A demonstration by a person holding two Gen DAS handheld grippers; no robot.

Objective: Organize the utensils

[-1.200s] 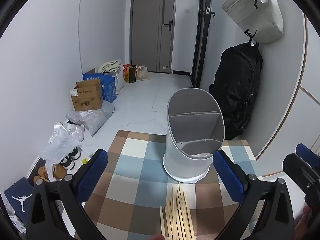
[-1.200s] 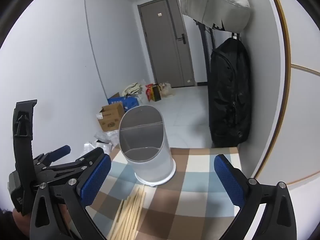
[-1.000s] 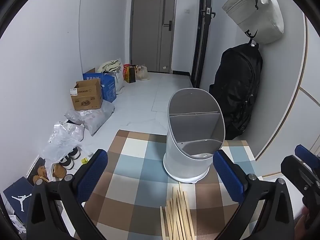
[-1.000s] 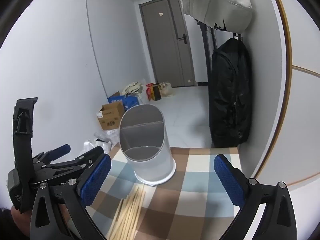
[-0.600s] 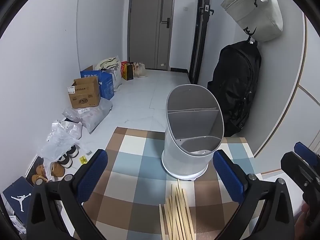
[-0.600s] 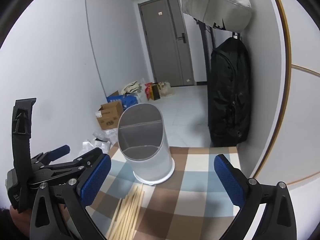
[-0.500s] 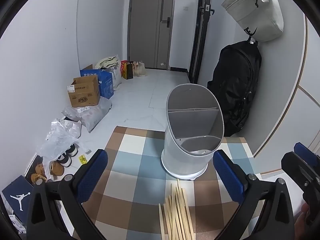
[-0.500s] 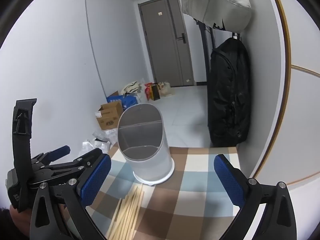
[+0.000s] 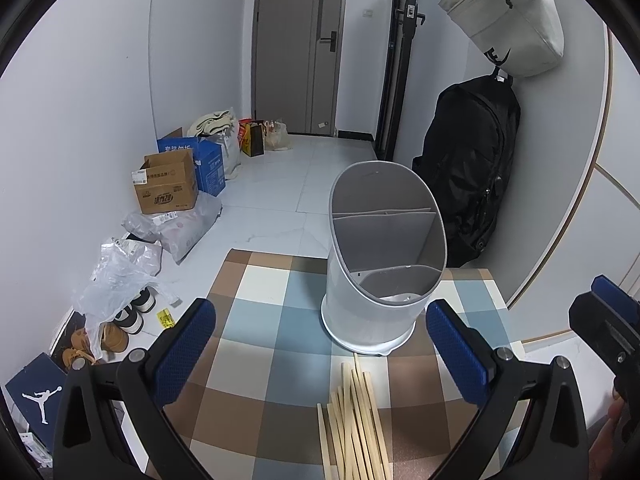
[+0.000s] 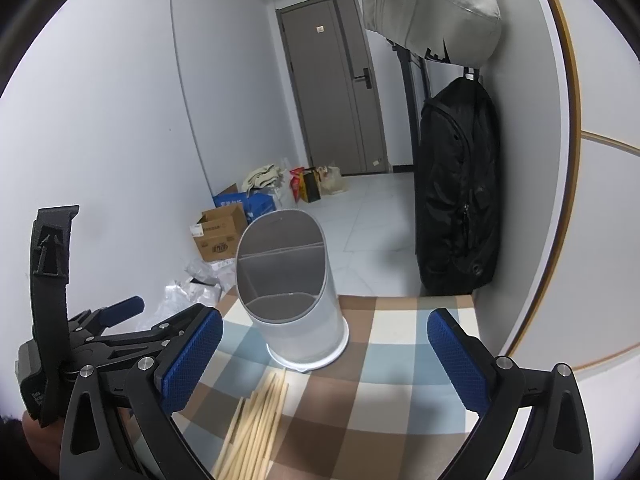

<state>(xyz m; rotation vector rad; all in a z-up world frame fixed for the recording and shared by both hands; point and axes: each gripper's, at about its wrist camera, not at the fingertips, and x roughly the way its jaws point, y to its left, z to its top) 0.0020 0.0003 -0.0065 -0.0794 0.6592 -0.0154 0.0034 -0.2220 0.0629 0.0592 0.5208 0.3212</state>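
Left gripper point(image 9: 320, 356) hangs wide open w/ nothing between its blue pads, hovering above the checked surface point(image 9: 256, 320); right gripper point(image 10: 324, 360) likewise spread open & empty, just beside the left one. Directly below/ahead of both lies a loose bundle of chopsticks point(image 9: 354, 420), flat on the surface, roughly parallel, far ends nearly touching the base of the white holder point(image 9: 380, 264). Holder stands upright just beyond them, slanted top, grey dividers making several compartments; no utensils seen inside, though the compartment floors are mostly hidden. Judged: task barely begun, first pick not yet made. Risks: sticks are thin, flat & packed side by side, so closing pads could skid over them, grab several at once or scatter the rest off the surface edge. A stick held off-centre may swing & strike the holder rim or a divider on the way in; the light holder could tip or slide if bumped, esp. w/ nothing steadying it.
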